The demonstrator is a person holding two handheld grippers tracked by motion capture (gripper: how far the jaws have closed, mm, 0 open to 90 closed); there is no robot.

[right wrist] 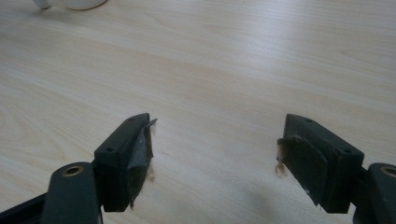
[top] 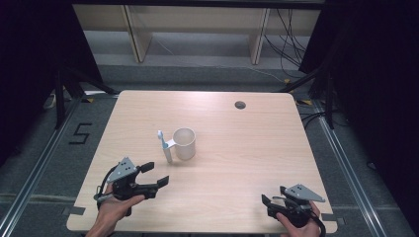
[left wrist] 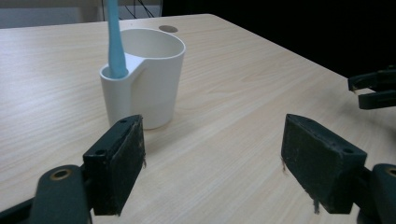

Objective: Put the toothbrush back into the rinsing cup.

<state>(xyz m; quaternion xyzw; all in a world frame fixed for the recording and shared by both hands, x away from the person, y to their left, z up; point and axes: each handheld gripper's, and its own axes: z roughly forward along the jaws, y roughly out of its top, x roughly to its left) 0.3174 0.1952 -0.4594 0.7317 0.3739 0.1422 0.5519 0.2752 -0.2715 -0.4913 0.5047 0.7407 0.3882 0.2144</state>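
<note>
We see a desk (top: 247, 148) with a pale wood-grain laminate top, rounded corners and a round cable hole (top: 240, 104) near its far edge, right of middle. The surface looks smooth and matte.

Near the front left corner our left gripper (top: 155, 174) sits in a hand (top: 114, 210), its black jaws spread wide with nothing between them; a grey three-cornered plate tops it, and the jaws point toward the desk's middle. In the left gripper view the pads (left wrist: 126, 163) look rough and worn, with frayed fibres at their edges.

Near the front right corner our right gripper (top: 272, 201) is likewise gaping and holds nothing; its pads (right wrist: 140, 154) show peeling lining above bare wood grain.

Around the desk's centre, a little left, stands a white cup (top: 185, 143), cylindrical, smooth and plastic-looking, upright, with a small side socket moulded onto its left wall. In that socket stands a light blue toothbrush (top: 163, 143), slender and upright, its head pointing up.
</note>
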